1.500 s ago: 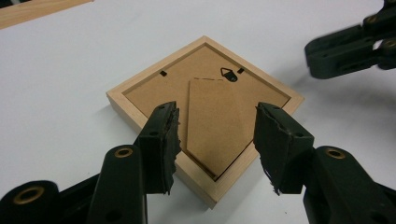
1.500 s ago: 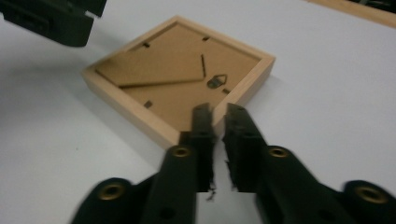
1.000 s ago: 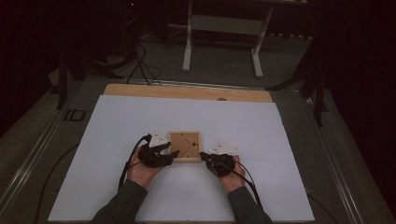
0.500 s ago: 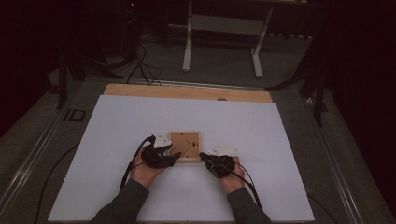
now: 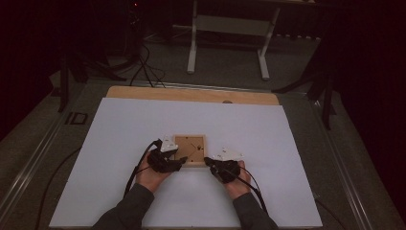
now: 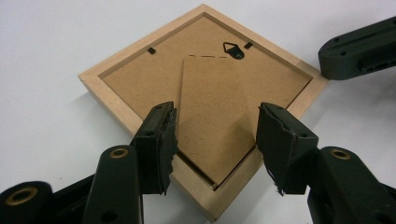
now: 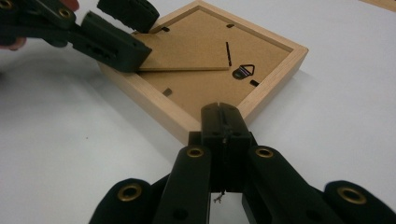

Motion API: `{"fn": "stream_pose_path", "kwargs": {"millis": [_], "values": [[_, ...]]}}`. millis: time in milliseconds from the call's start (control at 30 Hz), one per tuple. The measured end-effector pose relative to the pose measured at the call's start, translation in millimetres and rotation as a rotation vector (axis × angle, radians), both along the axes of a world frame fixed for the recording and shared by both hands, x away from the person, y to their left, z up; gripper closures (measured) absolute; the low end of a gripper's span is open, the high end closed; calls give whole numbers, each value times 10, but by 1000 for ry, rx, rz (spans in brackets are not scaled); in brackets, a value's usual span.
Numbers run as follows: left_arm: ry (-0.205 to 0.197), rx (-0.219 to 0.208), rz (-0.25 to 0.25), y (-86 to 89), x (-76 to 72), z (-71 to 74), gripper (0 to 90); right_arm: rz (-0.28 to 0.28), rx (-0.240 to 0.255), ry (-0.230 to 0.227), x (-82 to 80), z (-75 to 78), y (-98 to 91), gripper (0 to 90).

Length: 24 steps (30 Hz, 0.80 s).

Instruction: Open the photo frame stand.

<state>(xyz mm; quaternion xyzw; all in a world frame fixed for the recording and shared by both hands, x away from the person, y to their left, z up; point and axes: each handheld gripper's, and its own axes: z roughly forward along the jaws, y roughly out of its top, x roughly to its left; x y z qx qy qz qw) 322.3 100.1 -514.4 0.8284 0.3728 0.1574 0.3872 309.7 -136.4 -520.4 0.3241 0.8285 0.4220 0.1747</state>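
Since the earlier frame, little has shifted: both hands remain at the near edge of the picture frame, and the left gripper has edged slightly.

Left gripper: jaws stand apart, one on each side of the near corner of the frame. The black pads are worn, with ragged, torn edges. Whether they press on anything cannot be told. Between them lies the pointed tip of the fold-out stand, a flat tapered flap of brown fibreboard.

Right gripper: jaws closed flat against each other, with nothing between them. The joined tip rests at a corner of the frame rim.

The picture frame lies face down near the middle of the white sheet. It is square, with a pale, smooth wooden rim and a recessed matte brown backing board. A small metal hanging loop and black retaining tabs sit on the backing.

Beyond the sheet, a strip of wooden board runs along the far edge.
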Motion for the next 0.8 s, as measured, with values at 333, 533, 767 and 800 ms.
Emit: {"fn": "stream_pose_path", "kwargs": {"millis": [333, 533, 767, 800], "values": [[-9, -14, 15, -22, 28, -35, 486, 0, -5, -7, -6, -1, 4, 900], [-13, -8, 14, -34, 41, -43, 486, 3, -4, -7, -3, -2, 2, 900], [-6, 14, 15, -62, 51, -27, 489, 6, -7, -10, -3, -2, 2, 900], [-4, 17, 14, -64, 52, -23, 495, 6, -7, -10, -3, -2, 2, 900]]}}
